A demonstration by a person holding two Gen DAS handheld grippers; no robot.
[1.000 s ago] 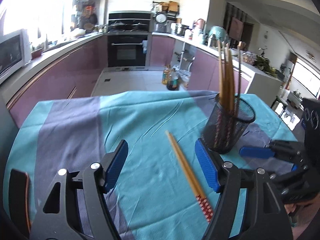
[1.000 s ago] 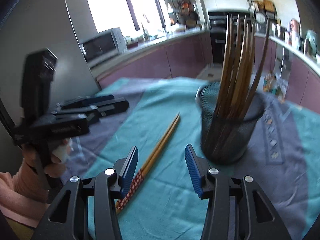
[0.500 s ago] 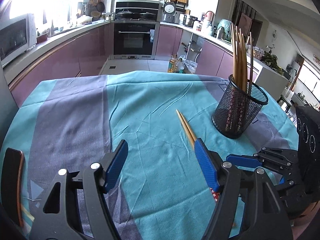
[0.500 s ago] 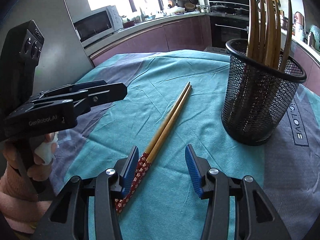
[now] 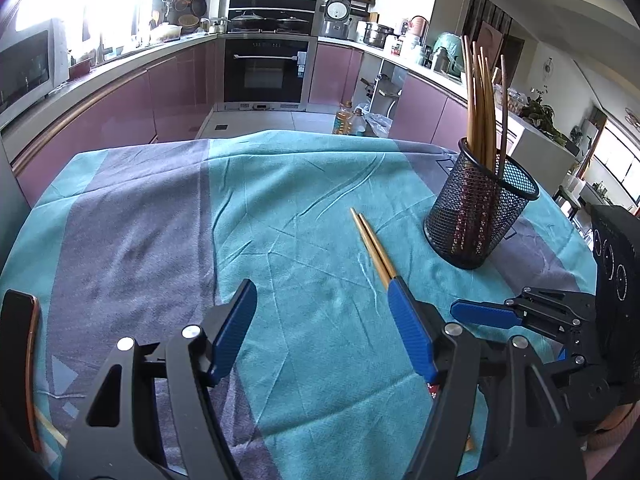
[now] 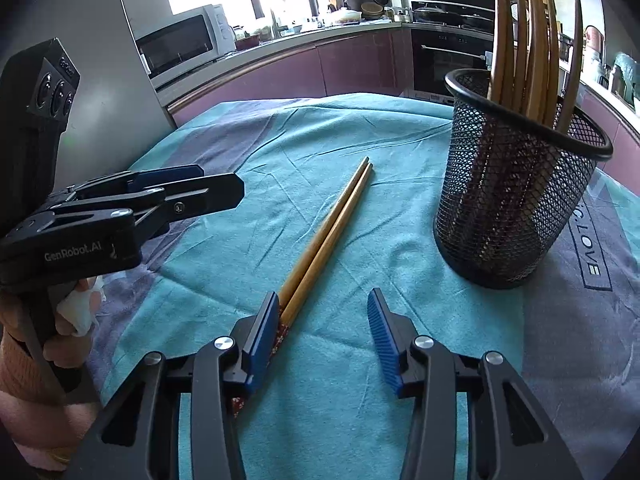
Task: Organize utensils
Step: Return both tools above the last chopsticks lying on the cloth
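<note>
Two chopsticks (image 6: 328, 236) lie side by side on the table (image 5: 160, 240), red patterned ends toward the person, tips pointing off toward the far kitchen. A second ago the right hand-held gripper (image 6: 324, 332) sat well left of centre on them; now it has slid in low, and its left pad is touching the pair near the patterned end while the right pad stands apart. Jaws spread, nothing clamped. That reads to me as lining up a pick, with the grip not yet made.

Left hand-held gripper (image 5: 320, 320) is released too, gaping wide and empty, hovering over the cloth just left of the pair. Over the last second its view has pulled back and lifted, so it looks to be clearing room rather than reaching in.

Mesh cup (image 6: 516, 184) stands upright to the right of the loose pair, near but not touching, already bristling with upright chopsticks. So most of the sorting appears done, and this pair is the one visible job left: close, lift, tip upright, drop in the cup.

Cloth (image 5: 300, 380) is teal with grey bands, creased, which may snag the tips. A phone (image 5: 20, 360) rests at the left edge. Behind, mauve cabinets, a built-in oven (image 5: 266, 70), a microwave (image 6: 180, 48), bright windows.
</note>
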